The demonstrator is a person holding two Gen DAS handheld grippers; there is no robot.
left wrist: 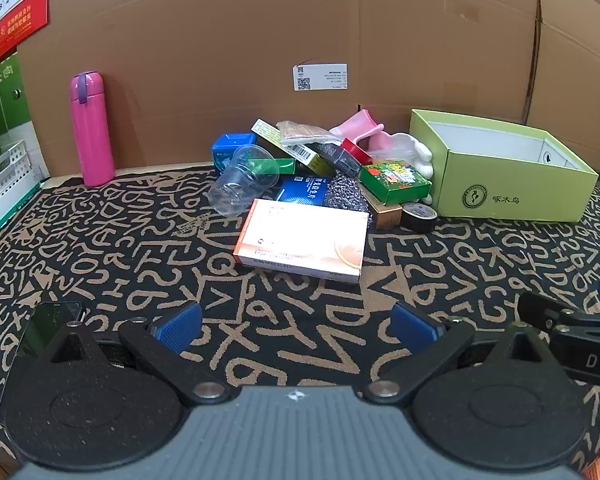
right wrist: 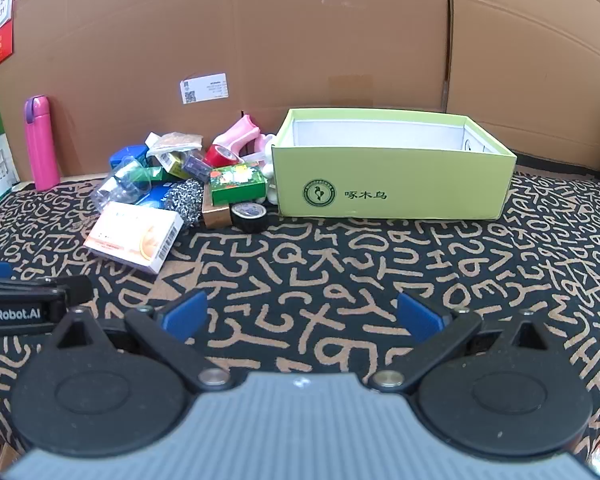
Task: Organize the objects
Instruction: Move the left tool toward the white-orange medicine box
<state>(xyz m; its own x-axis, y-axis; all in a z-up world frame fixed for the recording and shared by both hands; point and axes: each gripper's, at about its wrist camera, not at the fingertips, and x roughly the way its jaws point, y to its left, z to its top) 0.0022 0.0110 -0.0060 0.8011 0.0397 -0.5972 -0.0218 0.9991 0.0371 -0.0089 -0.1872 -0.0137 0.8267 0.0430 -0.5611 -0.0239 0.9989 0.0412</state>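
A pile of small objects lies on the patterned cloth against the cardboard wall: an orange-white carton (left wrist: 304, 238) (right wrist: 134, 236) in front, a clear plastic cup (left wrist: 242, 182) on its side, a green box (left wrist: 394, 182) (right wrist: 238, 184), a black tape roll (left wrist: 419, 216) (right wrist: 250, 216), a steel scourer (left wrist: 346, 194). An open light-green box (left wrist: 504, 168) (right wrist: 392, 168) stands right of the pile and looks empty. My left gripper (left wrist: 296, 326) is open and empty, short of the carton. My right gripper (right wrist: 302, 316) is open and empty, short of the green box.
A pink flask (left wrist: 92, 128) (right wrist: 40, 142) stands at the left by the cardboard wall (left wrist: 260, 40). A white basket (left wrist: 4, 184) sits at the far left. A dark phone (left wrist: 48, 324) lies by my left gripper. The other gripper shows at each view's edge (left wrist: 572, 332).
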